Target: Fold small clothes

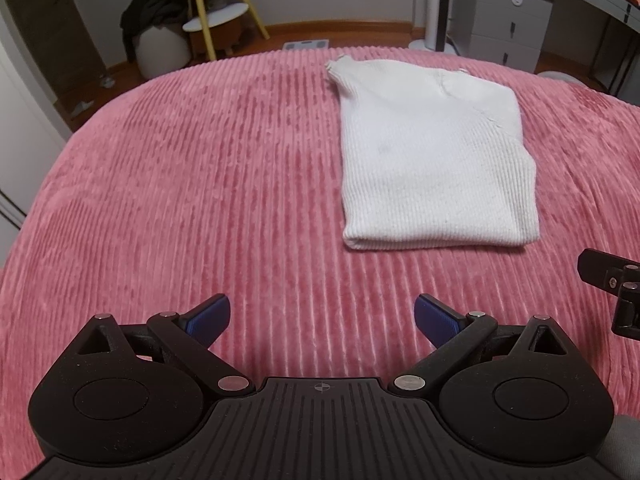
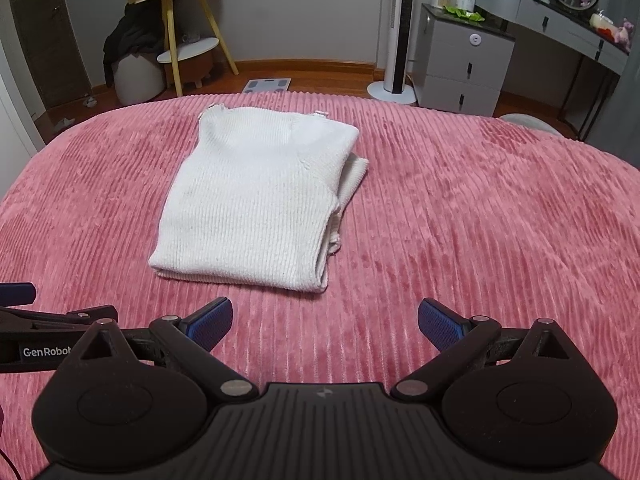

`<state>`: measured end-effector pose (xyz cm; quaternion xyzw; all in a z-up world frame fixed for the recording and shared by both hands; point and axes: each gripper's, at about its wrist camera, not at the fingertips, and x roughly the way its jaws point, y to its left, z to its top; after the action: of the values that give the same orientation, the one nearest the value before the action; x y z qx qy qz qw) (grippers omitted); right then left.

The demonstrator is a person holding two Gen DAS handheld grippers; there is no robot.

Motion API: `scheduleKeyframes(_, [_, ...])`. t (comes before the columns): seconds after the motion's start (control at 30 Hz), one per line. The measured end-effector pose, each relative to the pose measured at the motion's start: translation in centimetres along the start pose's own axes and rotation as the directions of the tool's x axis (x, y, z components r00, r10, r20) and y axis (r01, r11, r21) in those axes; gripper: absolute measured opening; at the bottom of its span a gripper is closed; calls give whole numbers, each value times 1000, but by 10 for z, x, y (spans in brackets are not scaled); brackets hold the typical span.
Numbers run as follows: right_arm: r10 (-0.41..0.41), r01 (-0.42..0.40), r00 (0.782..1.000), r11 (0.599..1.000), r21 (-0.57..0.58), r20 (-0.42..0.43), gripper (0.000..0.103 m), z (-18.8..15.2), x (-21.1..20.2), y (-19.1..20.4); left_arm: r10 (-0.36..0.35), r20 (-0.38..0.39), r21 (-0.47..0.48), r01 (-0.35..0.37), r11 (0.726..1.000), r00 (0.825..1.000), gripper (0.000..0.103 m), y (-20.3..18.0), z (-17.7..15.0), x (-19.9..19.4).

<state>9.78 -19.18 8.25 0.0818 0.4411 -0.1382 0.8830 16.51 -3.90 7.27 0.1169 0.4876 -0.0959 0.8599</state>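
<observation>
Right wrist view showed the sweater (image 2: pixel 256 196) already folded into a compact stack at 11 o'clock on the bedspread (image 2: pixel 480 220), while both the left gripper (image 1: pixel 322 318) and right gripper (image 2: pixel 325 322) were held spread and empty, so little seemed left.

White ribbed sweater (image 2: pixel 256 196), pink corduroy-striped bedspread (image 2: pixel 480 220)

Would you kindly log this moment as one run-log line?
white sweater: folded, flat on pink bedspread | left gripper: open, empty | right gripper: open, empty | both short of sweater
</observation>
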Motion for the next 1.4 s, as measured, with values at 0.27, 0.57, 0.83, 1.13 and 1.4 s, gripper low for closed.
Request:
scheduleKeyframes(0.27, [-3,3,1000,1000,-5,4,99,1,-2,0,-1,3,9,1,1000,1000,101,-2,3,-1])
scheduleKeyframes(0.57, [2,-2,1000,1000,-6,9,99,5,-3,-1,3,10,9,-3,1000,1000,101,-1,7,-2])
scheduleKeyframes(0.83, [0,0,1000,1000,-13,8,99,7,-3,-1,-3,11,13,3,1000,1000,101,-3,8,-3])
scheduleKeyframes(1.13, [1,-1,1000,1000,-3,6,99,7,-1,-4,-7,12,15,7,1000,1000,101,-5,9,-3])
scheduleKeyframes(1.4, [-1,1,1000,1000,1,1,99,6,2,-5,-8,9,19,7,1000,1000,101,-6,10,0])
